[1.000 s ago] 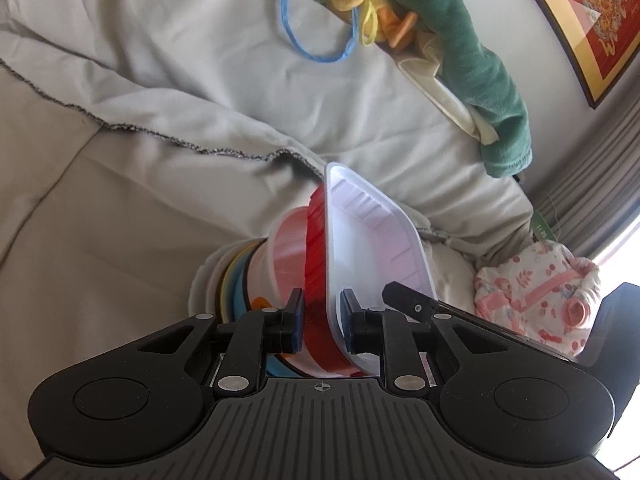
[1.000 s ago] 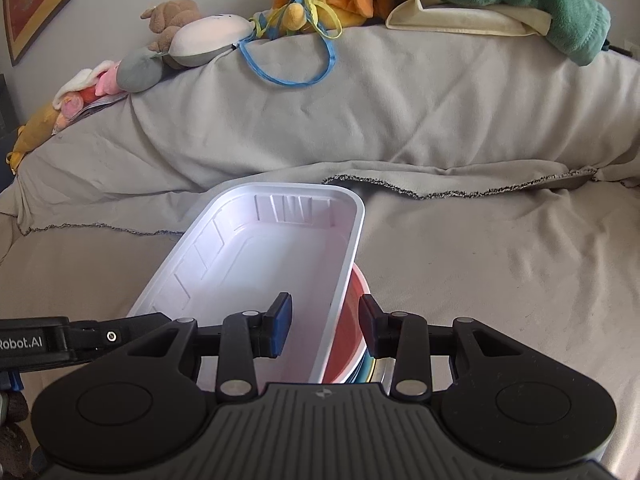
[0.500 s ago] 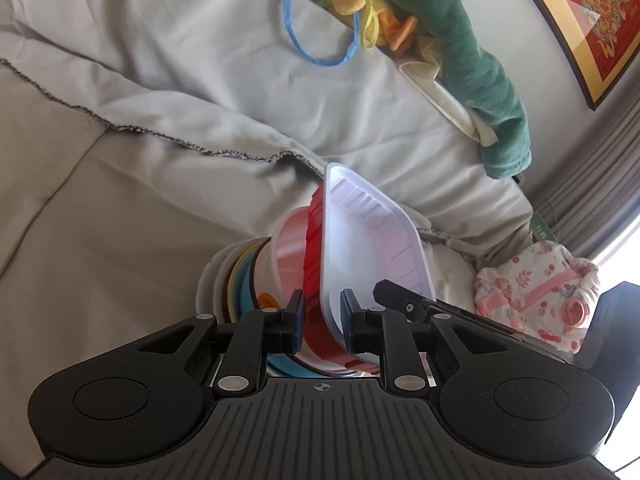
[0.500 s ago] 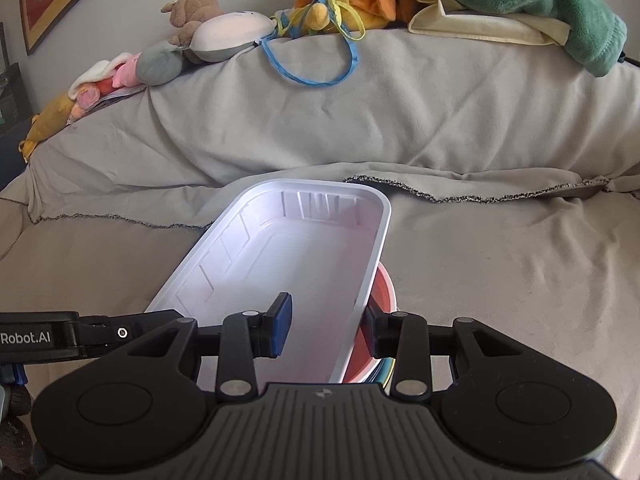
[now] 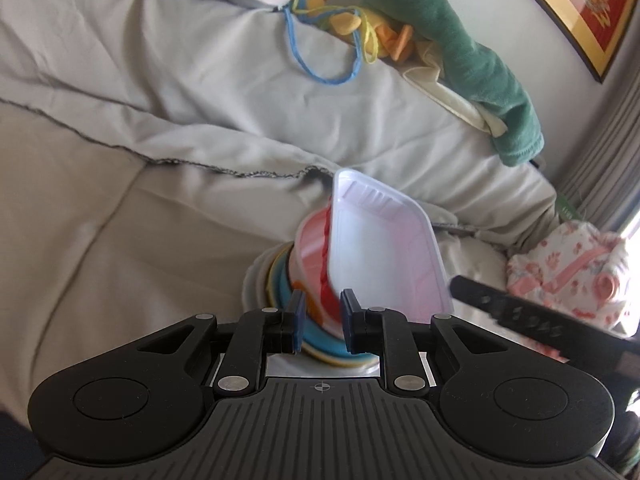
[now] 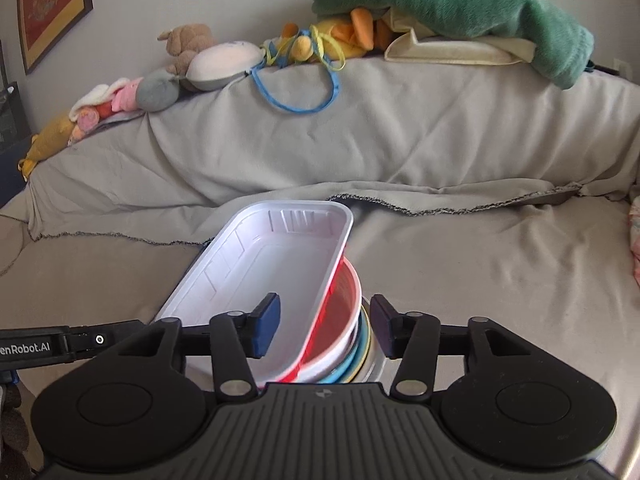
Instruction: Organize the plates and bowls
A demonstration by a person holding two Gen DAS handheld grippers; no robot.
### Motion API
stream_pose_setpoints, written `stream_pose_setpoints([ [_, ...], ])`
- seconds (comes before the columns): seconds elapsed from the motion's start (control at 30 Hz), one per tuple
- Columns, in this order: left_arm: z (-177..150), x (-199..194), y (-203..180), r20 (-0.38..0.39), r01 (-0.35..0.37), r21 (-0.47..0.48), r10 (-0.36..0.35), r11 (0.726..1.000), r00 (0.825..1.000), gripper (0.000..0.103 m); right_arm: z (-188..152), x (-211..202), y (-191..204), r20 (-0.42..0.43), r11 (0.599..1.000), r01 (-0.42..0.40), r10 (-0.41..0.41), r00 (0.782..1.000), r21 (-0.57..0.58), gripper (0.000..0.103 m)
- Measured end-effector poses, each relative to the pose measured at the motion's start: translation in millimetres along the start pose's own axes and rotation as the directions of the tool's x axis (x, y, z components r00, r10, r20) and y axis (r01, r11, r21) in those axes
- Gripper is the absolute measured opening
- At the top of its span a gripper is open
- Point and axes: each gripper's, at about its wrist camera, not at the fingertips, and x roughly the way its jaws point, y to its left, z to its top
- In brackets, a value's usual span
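**Right wrist view: tray and stack on the sofa, right claw parting**

Right wrist view: the right gripper (image 6: 325, 325) stands with its jaws opening. The blue pad of one finger (image 6: 265, 329) sits inside the white tray (image 6: 280, 264); the other finger is out past the rim of the stack, and neither pad presses on anything here. The tray is tilted, its far end raised, its near end resting in a red bowl (image 6: 340, 304). Under the red bowl lie white, blue and yellow rims, a stack of plates (image 6: 365, 344) nested one in another. All of it rests on the grey cover (image 6: 480, 280) of a sofa. On the sofa back lie a green blanket (image 6: 460, 4), a blue cord (image 6: 304, 100) and soft toys (image 6: 208, 60). Part of the left gripper shows at the left edge, a black bar with white lettering.

In the left wrist view, the left gripper (image 5: 322, 326) is narrow, its jaws closed on the near edge of the stack, where the blue plate (image 5: 320, 340) and the red bowl (image 5: 320, 264) pass between the pads. The tray (image 5: 380, 256) leans up and to the right above them. A pink patterned cloth (image 5: 568, 276) lies at the right, just beyond the black arm of the right gripper. A framed picture (image 5: 580, 4) hangs on the wall at the upper right.
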Motion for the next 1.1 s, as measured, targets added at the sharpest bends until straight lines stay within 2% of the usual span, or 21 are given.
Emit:
stream_pose_setpoints([
  [0.1,-22,-13,-16,0.004,-0.034,0.088,0.034,0.996,0.999,0.022,-13,-22,-4,-0.017,1.0,-0.012,0.012,1.0,0.023,0.059],
  [0.2,-48,-23,-31,-0.039,-0.053,0.158,0.06,0.986,0.997,0.022,-35,-39,-5,-0.086,0.998,-0.046,0.049,0.995,0.043,0.06],
  [0.4,-83,-40,-51,-0.11,-0.029,0.159,0.047,0.987,0.993,0.018,-79,-71,3,-0.152,0.998,-0.058,0.059,0.987,0.009,0.06],
  [0.5,-89,-40,-61,-0.127,-0.046,0.18,0.07,0.983,0.99,0.018,-91,-78,2,-0.174,0.998,-0.063,0.067,0.982,0.028,0.061],
  [0.67,-97,-37,-76,-0.149,-0.024,0.229,0.059,0.973,0.987,0.018,-97,-82,-2,-0.175,0.998,-0.042,0.048,0.983,0.04,0.063],
  [1.1,-98,-40,-79,-0.127,-0.084,0.262,0.121,0.961,0.985,0.017,-102,-81,3,-0.194,0.999,-0.035,0.041,0.98,0.034,0.064],
])
